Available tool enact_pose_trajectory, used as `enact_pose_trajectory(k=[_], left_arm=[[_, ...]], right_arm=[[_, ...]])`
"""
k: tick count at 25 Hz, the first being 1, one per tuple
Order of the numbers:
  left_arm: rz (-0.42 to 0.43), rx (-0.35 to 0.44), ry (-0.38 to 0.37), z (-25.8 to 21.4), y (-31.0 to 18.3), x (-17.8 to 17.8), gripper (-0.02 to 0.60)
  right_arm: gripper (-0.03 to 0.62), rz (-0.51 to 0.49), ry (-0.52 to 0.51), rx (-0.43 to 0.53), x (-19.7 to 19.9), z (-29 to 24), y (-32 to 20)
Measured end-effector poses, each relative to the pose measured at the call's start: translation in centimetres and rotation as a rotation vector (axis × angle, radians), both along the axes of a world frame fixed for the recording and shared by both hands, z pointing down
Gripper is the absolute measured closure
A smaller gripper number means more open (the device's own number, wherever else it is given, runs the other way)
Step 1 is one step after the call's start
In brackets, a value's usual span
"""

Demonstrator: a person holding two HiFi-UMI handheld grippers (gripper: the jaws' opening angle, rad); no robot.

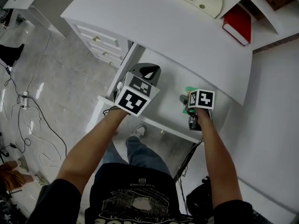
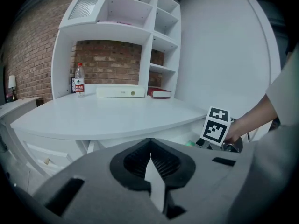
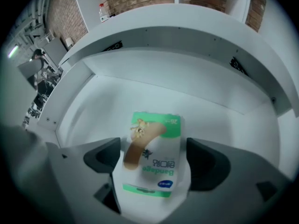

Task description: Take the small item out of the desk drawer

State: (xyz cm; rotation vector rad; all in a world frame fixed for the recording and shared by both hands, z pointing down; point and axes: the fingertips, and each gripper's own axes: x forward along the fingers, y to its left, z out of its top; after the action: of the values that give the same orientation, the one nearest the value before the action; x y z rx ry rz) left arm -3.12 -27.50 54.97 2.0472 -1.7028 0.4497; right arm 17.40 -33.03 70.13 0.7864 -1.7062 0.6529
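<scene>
- My left gripper (image 2: 150, 164) has a matte grey shell. Its pads (image 2: 164, 164) are black and finely ribbed, and sit in a dark spade-shaped recess.
- My right gripper (image 3: 152, 160) has the same grey shell, with rounded black blocks at the jaws.
- Each gripper carries a white cube printed with black square markers. In my head view I can see the left cube (image 1: 135, 95) and the right cube (image 1: 201, 99).
- The person wears a black T-shirt (image 1: 135, 195) with a pale graphic print and short black sleeves (image 1: 53, 195).
- Below that I see blue jeans (image 1: 140, 157) and a light-coloured shoe (image 1: 138, 131).
</scene>
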Motion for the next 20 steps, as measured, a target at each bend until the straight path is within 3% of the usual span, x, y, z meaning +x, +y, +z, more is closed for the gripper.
enact_pose_trajectory(k=[20], left_arm=[[-0.006,-0.006,-0.041,-2.4,1.6,-1.8,0.574]], right_arm=[[0.240,-0.002,0.000,-0.016,0.0,-0.4,0.9]])
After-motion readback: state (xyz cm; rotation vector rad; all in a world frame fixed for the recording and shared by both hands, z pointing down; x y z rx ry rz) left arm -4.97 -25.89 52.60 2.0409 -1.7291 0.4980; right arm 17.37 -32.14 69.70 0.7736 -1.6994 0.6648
